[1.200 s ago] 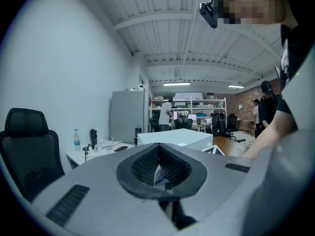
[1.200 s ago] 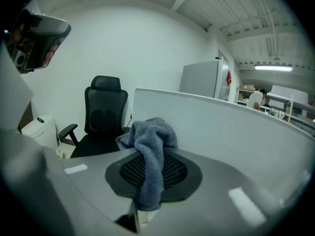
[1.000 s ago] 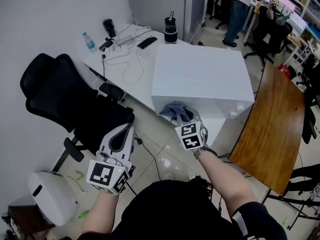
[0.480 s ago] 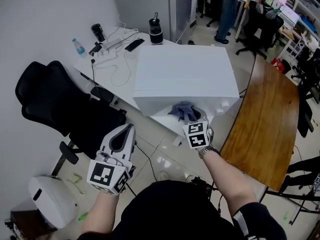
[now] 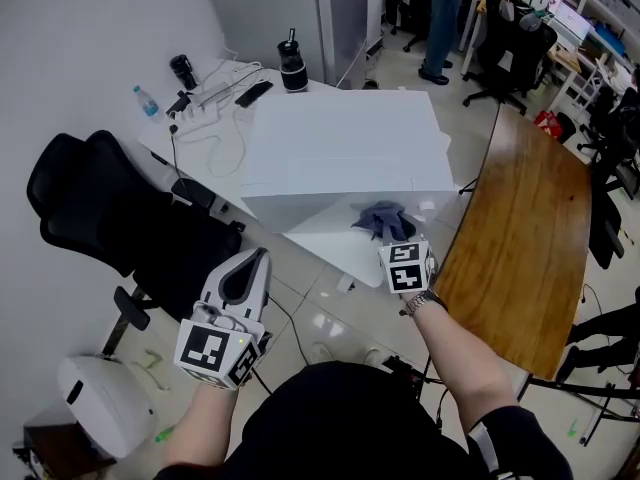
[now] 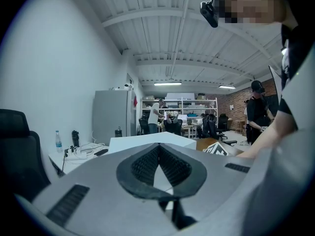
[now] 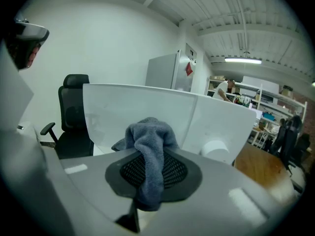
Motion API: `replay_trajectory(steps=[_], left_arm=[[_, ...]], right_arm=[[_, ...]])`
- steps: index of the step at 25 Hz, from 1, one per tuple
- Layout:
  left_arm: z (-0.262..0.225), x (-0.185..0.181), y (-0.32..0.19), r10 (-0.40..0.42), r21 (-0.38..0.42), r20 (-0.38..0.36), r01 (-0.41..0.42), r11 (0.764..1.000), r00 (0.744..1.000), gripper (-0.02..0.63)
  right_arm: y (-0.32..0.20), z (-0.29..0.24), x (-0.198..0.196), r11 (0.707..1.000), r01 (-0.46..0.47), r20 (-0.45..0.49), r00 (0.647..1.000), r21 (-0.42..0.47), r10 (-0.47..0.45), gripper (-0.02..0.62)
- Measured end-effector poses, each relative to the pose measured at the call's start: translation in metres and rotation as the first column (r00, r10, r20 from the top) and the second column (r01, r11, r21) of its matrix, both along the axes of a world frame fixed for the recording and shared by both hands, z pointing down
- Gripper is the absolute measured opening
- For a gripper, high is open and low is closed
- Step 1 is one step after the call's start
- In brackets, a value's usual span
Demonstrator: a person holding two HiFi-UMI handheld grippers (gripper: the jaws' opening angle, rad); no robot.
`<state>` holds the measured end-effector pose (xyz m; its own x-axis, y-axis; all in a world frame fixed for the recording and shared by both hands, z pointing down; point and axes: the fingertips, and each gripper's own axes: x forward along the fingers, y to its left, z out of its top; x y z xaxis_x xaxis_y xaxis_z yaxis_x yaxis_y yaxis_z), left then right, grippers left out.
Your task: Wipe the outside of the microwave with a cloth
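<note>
Right claw [image 5: 393, 236] clamped on grey cloth [image 5: 379, 217] at microwave [image 5: 340, 148] front; left claw [image 5: 258, 258] together, empty, held low

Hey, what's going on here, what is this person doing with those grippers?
A person holds a gripper in each hand. The right gripper is shut on a grey cloth, held up at the front face of the white microwave on a white desk. The left gripper hangs low at the person's side, fingers together and empty. It looks like a wipe of the front, though actual contact can't be confirmed.
</note>
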<state>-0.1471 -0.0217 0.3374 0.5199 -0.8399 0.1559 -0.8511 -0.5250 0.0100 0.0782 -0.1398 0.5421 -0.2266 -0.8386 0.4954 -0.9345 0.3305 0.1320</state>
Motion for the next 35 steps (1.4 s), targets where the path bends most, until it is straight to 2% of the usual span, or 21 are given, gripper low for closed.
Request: replay_trajectory(steps=[6, 20, 35], left_arm=[[0.000, 0.032, 0.001, 0.029, -0.005, 0.004, -0.029, 1.000, 1.000, 0.003], [-0.001, 0.079, 0.018, 0.043, 0.000, 0.006, -0.043, 0.999, 0.999, 0.003], [-0.001, 0.111, 0.048, 0.038, 0.008, -0.003, -0.038, 0.999, 0.999, 0.003]], right_arm=[[0.006, -0.002, 0.036, 1.000, -0.030, -0.011, 0.999, 0.007, 0.030, 0.048], [0.025, -0.005, 0.099, 0.997, -0.071, -0.009, 0.997, 0.002, 0.071, 0.048], [0.054, -0.037, 0.119, 0.997, -0.034, 0.009, 0.999, 0.064, 0.033, 0.048]])
